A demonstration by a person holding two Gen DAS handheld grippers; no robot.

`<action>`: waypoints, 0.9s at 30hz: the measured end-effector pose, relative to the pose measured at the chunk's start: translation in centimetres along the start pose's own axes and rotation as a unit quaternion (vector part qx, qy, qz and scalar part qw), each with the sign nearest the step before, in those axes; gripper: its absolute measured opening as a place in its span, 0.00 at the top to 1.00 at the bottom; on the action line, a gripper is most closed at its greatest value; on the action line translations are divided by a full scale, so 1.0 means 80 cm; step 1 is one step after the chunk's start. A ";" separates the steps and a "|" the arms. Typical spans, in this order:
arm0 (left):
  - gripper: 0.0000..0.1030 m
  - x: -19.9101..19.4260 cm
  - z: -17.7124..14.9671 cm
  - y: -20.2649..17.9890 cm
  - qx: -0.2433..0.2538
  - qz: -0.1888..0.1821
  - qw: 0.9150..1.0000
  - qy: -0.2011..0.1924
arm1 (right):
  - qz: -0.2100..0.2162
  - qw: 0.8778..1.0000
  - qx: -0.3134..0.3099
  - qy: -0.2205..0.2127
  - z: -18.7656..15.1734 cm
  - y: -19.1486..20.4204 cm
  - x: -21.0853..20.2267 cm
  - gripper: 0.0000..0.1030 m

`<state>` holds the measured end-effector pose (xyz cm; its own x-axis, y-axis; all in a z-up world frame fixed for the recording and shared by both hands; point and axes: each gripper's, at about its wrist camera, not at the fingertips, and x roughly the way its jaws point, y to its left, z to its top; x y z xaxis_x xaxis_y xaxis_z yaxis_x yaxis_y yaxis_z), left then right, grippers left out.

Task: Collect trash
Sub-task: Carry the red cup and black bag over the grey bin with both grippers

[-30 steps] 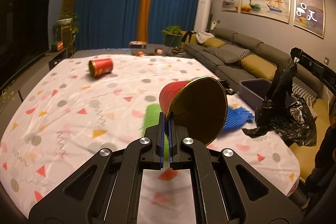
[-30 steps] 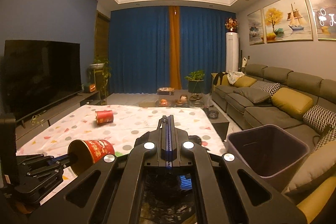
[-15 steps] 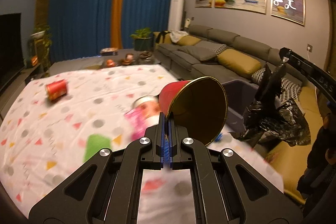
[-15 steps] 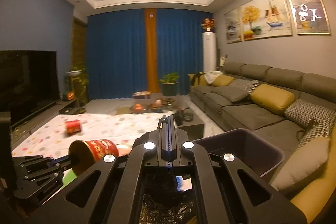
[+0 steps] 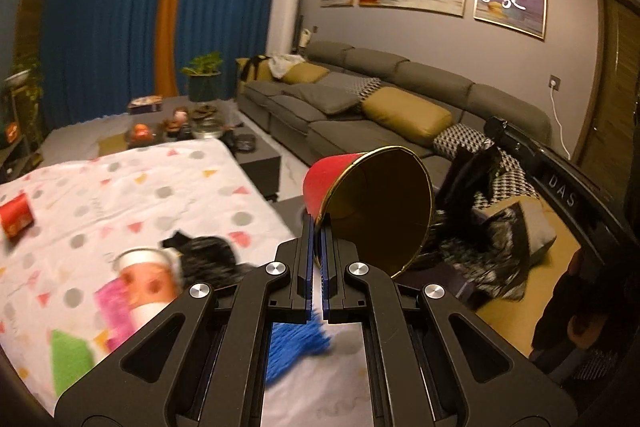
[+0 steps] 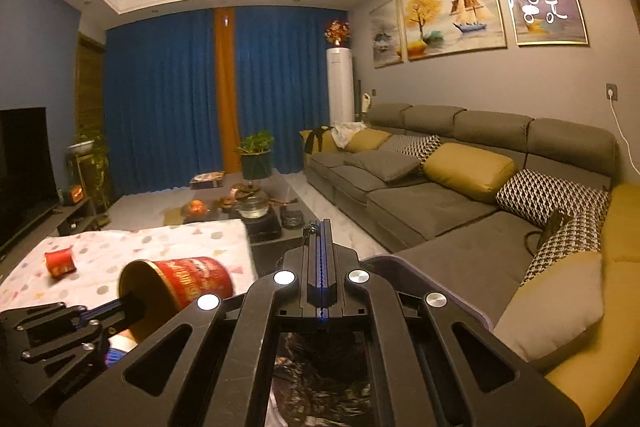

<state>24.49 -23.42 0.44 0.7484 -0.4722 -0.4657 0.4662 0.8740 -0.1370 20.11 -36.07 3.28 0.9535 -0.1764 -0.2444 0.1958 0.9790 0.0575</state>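
Note:
My left gripper [image 5: 318, 227] is shut on the rim of a red paper cup [image 5: 372, 211] with a gold inside, held tilted in the air. To its right, my right gripper [image 5: 490, 127] pinches the top edge of a black trash bag [image 5: 480, 243], which hangs over a dark bin [image 5: 444, 281]. In the right wrist view the right gripper [image 6: 319, 227] is shut, with the black trash bag [image 6: 320, 371] below it and the bin rim [image 6: 424, 269] just behind. The left gripper [image 6: 134, 307] and red cup [image 6: 188, 283] show at lower left.
On the patterned tablecloth [image 5: 120, 195] lie a second red cup [image 5: 16, 215], a white and orange cup [image 5: 148, 279], pink [image 5: 114, 311], green [image 5: 70, 359] and blue [image 5: 296, 347] scraps and a black lump [image 5: 208, 251]. A grey sofa [image 6: 440, 203] runs along the right.
Both views have swung right, from the table toward the sofa. The cup stays in my left gripper and now sits beside the bag and bin. The right gripper still holds the bag.

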 end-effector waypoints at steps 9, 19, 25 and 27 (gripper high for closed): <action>0.98 0.068 0.002 -0.032 0.001 -0.035 0.999 0.033 | -0.017 1.000 0.018 0.018 -0.017 -0.034 0.023 0.99; 0.98 0.103 -0.011 -0.044 0.007 -0.051 0.997 0.060 | -0.018 0.999 0.030 0.037 -0.026 -0.051 0.041 0.99; 0.98 0.112 -0.015 -0.046 0.005 -0.055 0.996 0.073 | -0.018 0.998 0.030 0.045 -0.028 -0.057 0.044 0.99; 0.98 0.116 -0.016 -0.047 0.006 -0.058 0.995 0.077 | -0.020 0.998 0.030 0.048 -0.028 -0.056 0.043 0.89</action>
<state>29.07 -30.91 -4.46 0.6084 -0.5450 -0.5769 0.5511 0.8132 -0.1871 22.02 -40.83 0.02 0.9194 -0.2011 -0.3382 0.2485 0.9632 0.1028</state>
